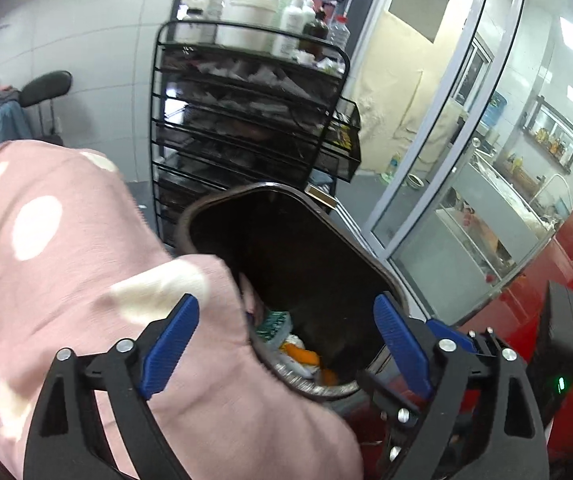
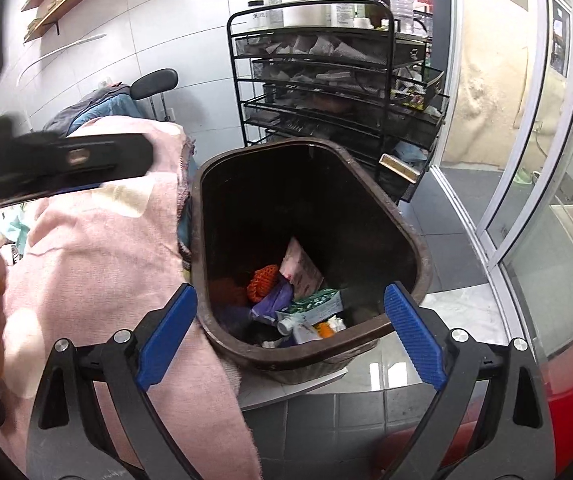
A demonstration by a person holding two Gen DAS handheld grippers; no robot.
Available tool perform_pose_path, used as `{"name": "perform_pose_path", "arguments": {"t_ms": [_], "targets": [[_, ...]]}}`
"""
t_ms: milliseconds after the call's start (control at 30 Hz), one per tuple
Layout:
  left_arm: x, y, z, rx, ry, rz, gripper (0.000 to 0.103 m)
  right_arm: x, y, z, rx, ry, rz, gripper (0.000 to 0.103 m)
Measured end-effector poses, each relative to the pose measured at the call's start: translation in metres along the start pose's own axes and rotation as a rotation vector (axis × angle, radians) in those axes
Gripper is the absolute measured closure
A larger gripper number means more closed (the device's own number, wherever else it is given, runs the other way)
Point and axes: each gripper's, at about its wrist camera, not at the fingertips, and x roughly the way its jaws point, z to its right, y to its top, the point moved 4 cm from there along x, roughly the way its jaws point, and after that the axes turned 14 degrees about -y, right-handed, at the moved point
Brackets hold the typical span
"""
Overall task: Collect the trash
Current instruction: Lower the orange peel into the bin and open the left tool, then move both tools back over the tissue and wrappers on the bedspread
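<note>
Trash lies in the bin beyond both spread grippers.

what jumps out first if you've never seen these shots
The dark bin in the middle, with bright wrappers and other trash at its bottom. Beside it on the left lies a pink cloth with pale dots; behind it stands a black wire rack topped with white bottles.

The bin is dark brown. Inside it lie an orange net, a purple wrapper and a green-white packet. The blanket is pink with white dots. The gripper pads are blue.
</note>
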Motion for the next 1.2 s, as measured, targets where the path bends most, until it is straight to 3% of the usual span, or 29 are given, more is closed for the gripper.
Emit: {"name": "perform_pose_path", "arguments": {"t_ms": [400,567,833,1200], "targets": [[-0.077,-0.033,-0.027,-0.067,0.091,0.116,0.005,-0.015,0.007,-0.048,-0.088,0.063,0.032,0.009],[-0.108,-0.050,-0.041,-0.090,0.167,0.159,0.005,-0.022,0.011,-0.075,-0.140,0.099,0.048,0.009],[-0.160,-0.083,-0.079,-0.217,0.227,0.231,0.005,-0.039,0.016,-0.118,-0.210,0.160,0.078,0.009],[-0.222,-0.123,-0.121,-0.315,0.368,0.284,0.005,-0.058,0.017,-0.212,-0.393,0.372,0.041,0.009]]}}
